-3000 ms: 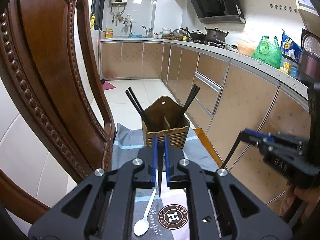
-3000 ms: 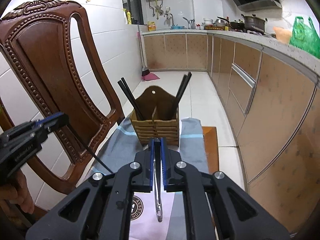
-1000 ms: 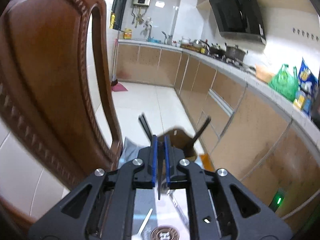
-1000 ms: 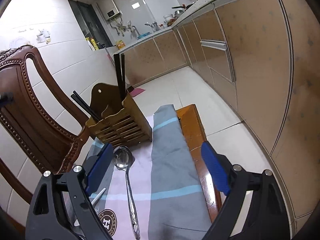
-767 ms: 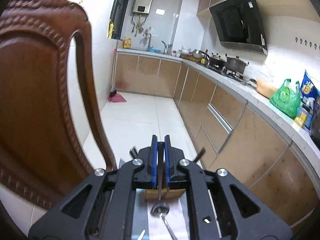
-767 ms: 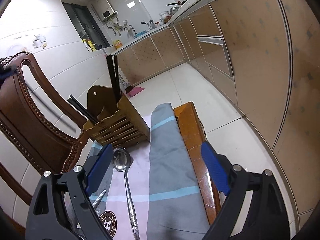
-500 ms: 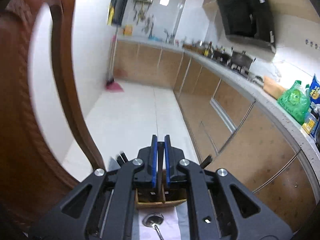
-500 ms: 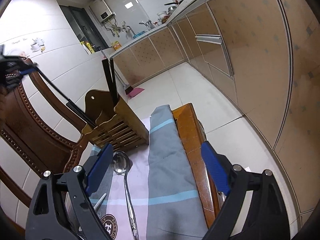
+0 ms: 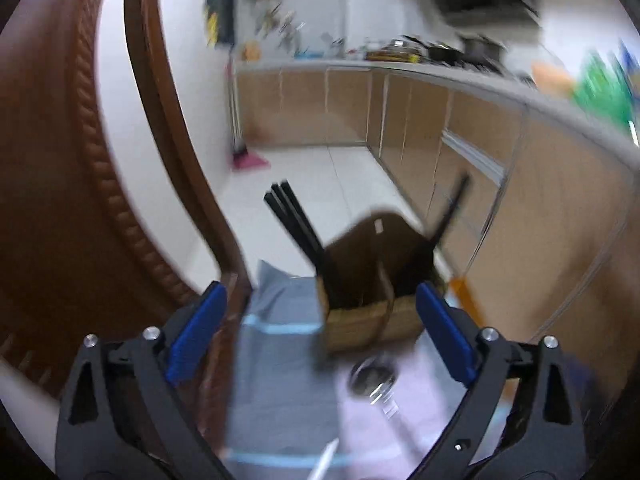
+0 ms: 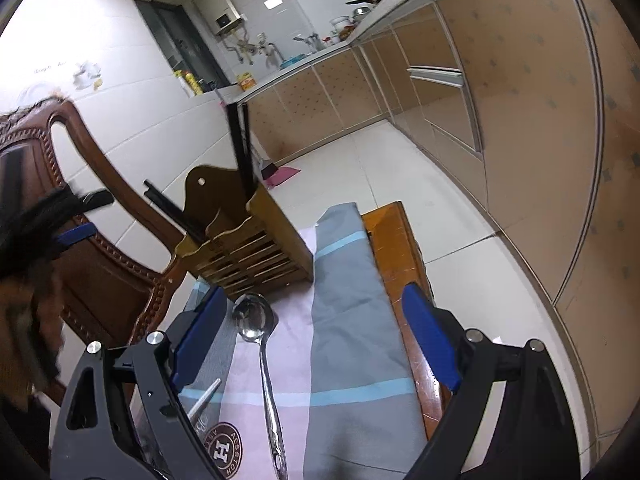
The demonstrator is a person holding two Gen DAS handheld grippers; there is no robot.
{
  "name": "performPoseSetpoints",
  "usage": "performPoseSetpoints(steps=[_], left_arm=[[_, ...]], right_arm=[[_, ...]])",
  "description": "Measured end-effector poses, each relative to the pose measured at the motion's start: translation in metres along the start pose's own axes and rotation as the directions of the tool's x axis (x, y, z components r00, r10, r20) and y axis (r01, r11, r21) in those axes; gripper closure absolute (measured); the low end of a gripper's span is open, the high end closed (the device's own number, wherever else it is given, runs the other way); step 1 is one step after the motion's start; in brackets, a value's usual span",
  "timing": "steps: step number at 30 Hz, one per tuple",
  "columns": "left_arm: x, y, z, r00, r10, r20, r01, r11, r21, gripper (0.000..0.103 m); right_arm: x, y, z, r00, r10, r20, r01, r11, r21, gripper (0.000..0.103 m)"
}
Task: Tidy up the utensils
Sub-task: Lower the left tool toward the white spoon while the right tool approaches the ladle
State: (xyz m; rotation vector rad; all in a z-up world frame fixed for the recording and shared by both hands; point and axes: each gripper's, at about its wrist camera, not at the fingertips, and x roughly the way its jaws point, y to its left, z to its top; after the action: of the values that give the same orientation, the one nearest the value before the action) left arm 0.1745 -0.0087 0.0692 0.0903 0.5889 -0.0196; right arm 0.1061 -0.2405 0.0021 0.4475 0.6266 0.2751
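A wooden utensil holder (image 9: 372,280) (image 10: 248,248) stands at the far end of the cloth. Black chopsticks (image 9: 296,224) lean out of its left compartment, and more chopsticks (image 10: 240,148) stand in the right one. In the blurred left wrist view, my left gripper (image 9: 320,296) hangs just short of the holder. Its jaws are opening wide with nothing between them. A steel ladle (image 10: 260,344) lies on the cloth in front of the holder, with its bowl toward it. My right gripper (image 10: 312,300) is open above the ladle and holds nothing. A white spoon (image 10: 204,400) lies to the ladle's left.
A carved wooden chair back (image 10: 100,272) rises close on the left of the holder. The grey and pink cloth (image 10: 348,320) covers a small wooden table (image 10: 396,248), whose right edge drops to the tiled floor. Kitchen cabinets (image 10: 520,140) run along the right.
The left gripper was shut on a black chopstick; now it is wide open and the chopstick has left it. The left view has sunk toward the holder. The right gripper has stayed put.
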Motion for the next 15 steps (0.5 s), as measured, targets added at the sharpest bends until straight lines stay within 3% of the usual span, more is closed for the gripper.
performPoseSetpoints(steps=[2,4,6,10,12,15], left_arm=[[-0.022,-0.019,-0.036,1.0,0.028,0.016,-0.029,0.991,0.128,0.008],[-0.038,-0.033,-0.072,0.997,0.064,0.032,-0.069,0.979,0.19,0.008],[-0.047,-0.033,-0.096,0.997,0.07,0.027,-0.074,0.982,0.172,0.008],[-0.053,-0.014,-0.144,0.999,0.024,-0.033,-0.025,1.0,-0.008,0.008],[-0.043,-0.015,-0.153,0.995,-0.009,-0.099,0.008,1.0,-0.005,0.008],[-0.041,-0.015,-0.158,0.993,-0.026,-0.113,0.026,1.0,0.006,0.008]], right_arm=[[0.002,0.006,-0.003,1.0,0.0,-0.015,0.0,1.0,-0.028,0.016],[0.003,0.013,-0.006,0.999,0.001,-0.034,-0.003,0.998,-0.058,0.016],[-0.001,0.023,-0.013,0.999,-0.006,-0.046,0.001,0.994,-0.106,0.016],[-0.007,0.042,-0.031,0.997,-0.034,-0.076,0.018,0.979,-0.203,0.016],[-0.008,0.049,-0.042,0.993,-0.05,-0.106,0.023,0.97,-0.243,0.016],[-0.011,0.058,-0.056,0.988,-0.07,-0.135,0.027,0.953,-0.301,0.016]])
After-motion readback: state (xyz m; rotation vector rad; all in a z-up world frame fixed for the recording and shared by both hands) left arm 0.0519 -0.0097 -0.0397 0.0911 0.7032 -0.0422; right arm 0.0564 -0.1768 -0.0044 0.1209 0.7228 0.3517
